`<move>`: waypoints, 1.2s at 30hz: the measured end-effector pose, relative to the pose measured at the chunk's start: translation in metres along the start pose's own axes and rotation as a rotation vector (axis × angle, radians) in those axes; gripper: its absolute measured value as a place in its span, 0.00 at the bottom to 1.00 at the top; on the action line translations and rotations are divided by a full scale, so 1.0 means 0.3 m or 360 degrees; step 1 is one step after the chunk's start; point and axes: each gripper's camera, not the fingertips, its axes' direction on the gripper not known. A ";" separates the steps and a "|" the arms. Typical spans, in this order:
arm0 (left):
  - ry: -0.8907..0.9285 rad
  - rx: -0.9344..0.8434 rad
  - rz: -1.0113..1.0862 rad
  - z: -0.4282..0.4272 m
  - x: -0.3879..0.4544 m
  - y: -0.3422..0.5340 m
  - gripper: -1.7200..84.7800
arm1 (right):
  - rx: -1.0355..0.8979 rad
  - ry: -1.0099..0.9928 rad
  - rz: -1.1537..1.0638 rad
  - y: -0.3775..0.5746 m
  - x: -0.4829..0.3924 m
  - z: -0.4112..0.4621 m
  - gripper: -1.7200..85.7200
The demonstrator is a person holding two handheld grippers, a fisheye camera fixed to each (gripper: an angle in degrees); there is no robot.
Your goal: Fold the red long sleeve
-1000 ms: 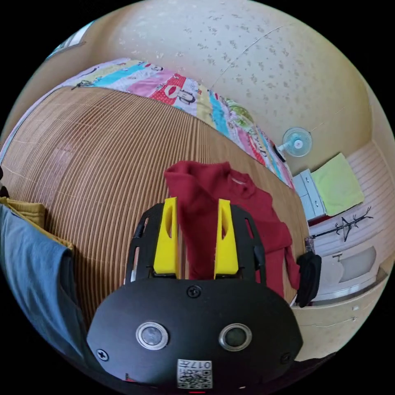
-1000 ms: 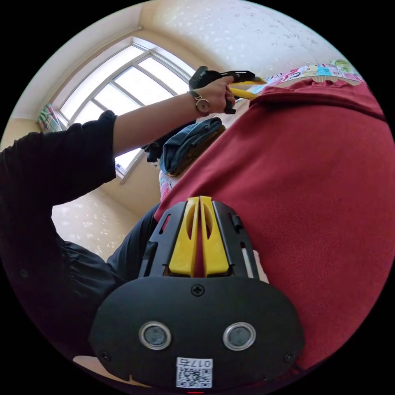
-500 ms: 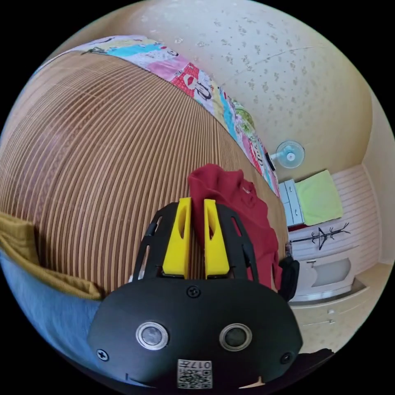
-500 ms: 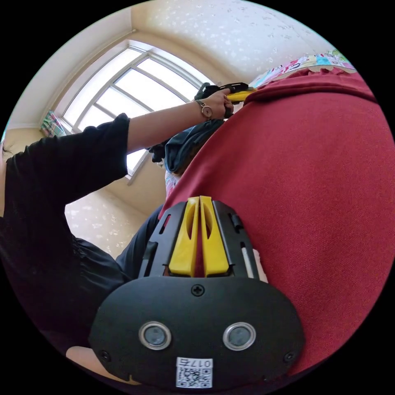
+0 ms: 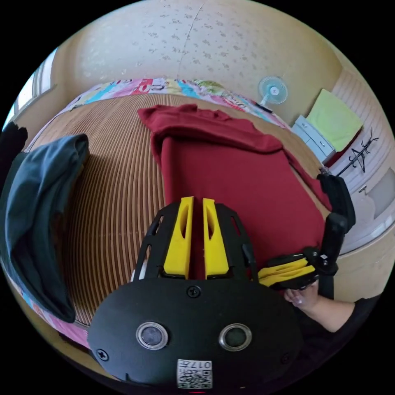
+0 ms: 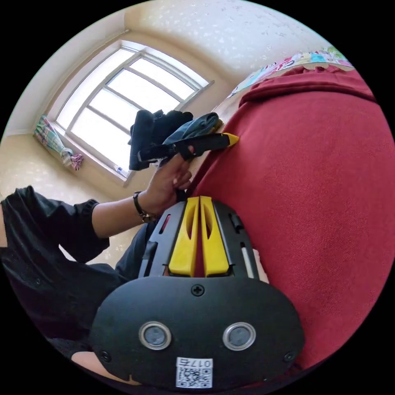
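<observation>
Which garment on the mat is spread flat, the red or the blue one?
The red shirt: it lies flat with its top folded over. The blue garment sits bunched at the mat's edge.

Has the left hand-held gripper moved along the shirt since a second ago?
Yes. In the right gripper view the left hand-held gripper has come from the far collar end, by the patterned bedding, down the red shirt's edge toward the near hem.
</observation>
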 end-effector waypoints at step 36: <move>0.0137 0.0016 -0.0110 0.152 -0.220 0.061 0.02 | 0.1562 0.1201 0.0174 -0.864 -0.126 -0.982 0.06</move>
